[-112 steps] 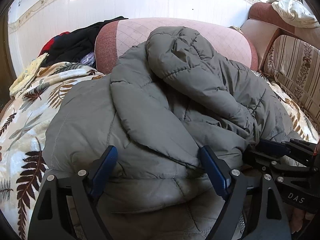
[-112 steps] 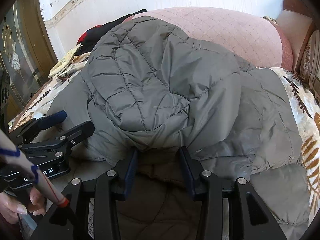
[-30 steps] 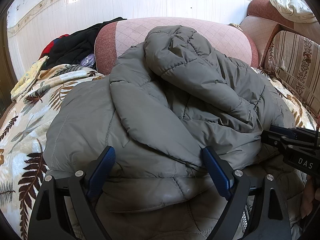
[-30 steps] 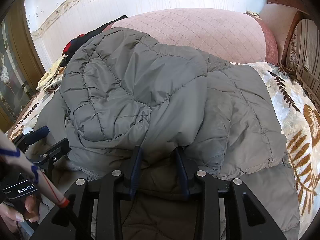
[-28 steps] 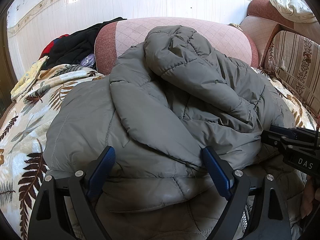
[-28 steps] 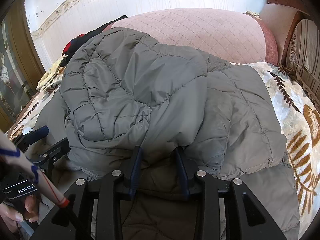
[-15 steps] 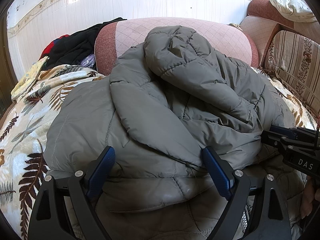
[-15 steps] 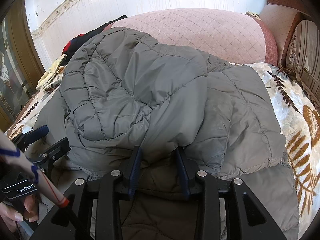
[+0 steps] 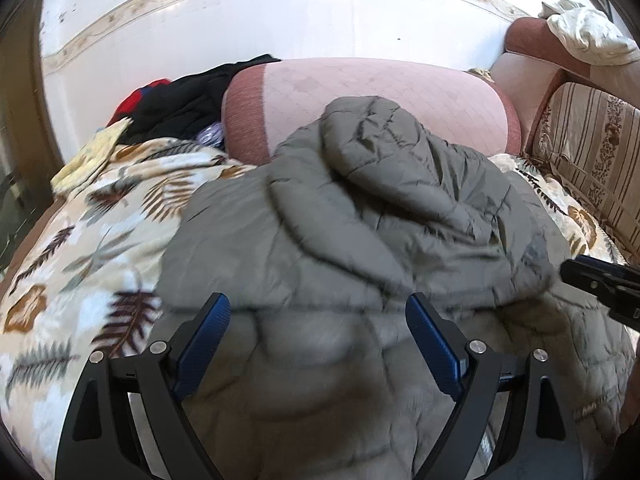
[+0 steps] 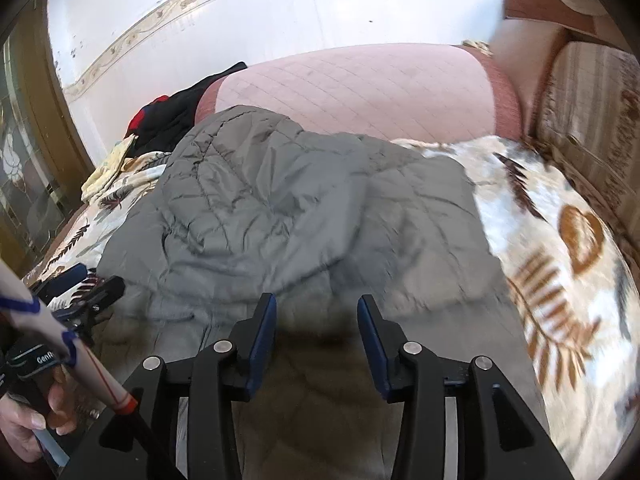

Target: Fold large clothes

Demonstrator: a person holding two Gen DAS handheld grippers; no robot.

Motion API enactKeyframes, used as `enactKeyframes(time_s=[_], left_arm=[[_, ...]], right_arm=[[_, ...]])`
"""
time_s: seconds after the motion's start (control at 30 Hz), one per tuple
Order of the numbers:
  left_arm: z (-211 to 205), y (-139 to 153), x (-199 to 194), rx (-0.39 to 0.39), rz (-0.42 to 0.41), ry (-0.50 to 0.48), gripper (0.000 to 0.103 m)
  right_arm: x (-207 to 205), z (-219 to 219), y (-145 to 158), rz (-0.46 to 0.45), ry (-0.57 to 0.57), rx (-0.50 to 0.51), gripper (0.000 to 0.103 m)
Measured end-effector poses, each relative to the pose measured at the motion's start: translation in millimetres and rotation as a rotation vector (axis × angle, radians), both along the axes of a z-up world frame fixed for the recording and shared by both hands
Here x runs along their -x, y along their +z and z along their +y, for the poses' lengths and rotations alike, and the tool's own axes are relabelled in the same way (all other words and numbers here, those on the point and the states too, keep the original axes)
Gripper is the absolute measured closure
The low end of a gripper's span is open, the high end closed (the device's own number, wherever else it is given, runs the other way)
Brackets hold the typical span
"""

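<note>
**Colours in front of your grippers**

Ahead of your blue-padded left gripper [image 9: 318,334] you have an olive-grey quilted puffer jacket [image 9: 360,240]. It lies on a cream blanket [image 9: 80,248] with brown fern leaves; beyond it sits a pink diamond-stitched cushion [image 9: 380,92].

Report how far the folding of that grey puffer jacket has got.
Done: the grey puffer jacket lies bunched on the leaf-print blanket, upper part doubled over its lower part.
In hand: nothing. The left gripper is open, and the right gripper is opening; no fabric sits between either pair of jaws.
Left: the bundle looks lumpy and probably needs squaring.
</note>
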State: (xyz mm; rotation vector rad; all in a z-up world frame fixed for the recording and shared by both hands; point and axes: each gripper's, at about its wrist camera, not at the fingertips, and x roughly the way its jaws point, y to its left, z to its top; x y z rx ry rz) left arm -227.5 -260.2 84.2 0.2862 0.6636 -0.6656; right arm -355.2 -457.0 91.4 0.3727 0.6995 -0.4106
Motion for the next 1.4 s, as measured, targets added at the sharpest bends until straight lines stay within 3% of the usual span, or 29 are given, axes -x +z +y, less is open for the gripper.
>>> enactKeyframes(time_s=[0.23, 0.53, 0.7, 1.03, 1.4], left_arm=[[53, -17, 53, -0.057, 0.032, 0.045, 0.014], [117, -33, 102, -0.079, 0.063, 0.134, 0.014], [127, -59, 102, -0.14, 0.157, 0.139, 0.014], [126, -63, 109, -0.185, 0.086, 0.127, 0.014], [134, -66, 117, -0.166, 0.053, 0.122, 0.014]], right_arm=[[74, 42, -14, 0.019, -0.007, -0.031, 0.054], [130, 102, -31, 0.044, 0.042, 0.004, 0.054], [129, 119, -56, 0.12, 0.079, -0.035, 0.053], [133, 125, -63, 0.124, 0.083, 0.002, 0.047], [140, 131, -65, 0.1, 0.072, 0.023, 0.039]])
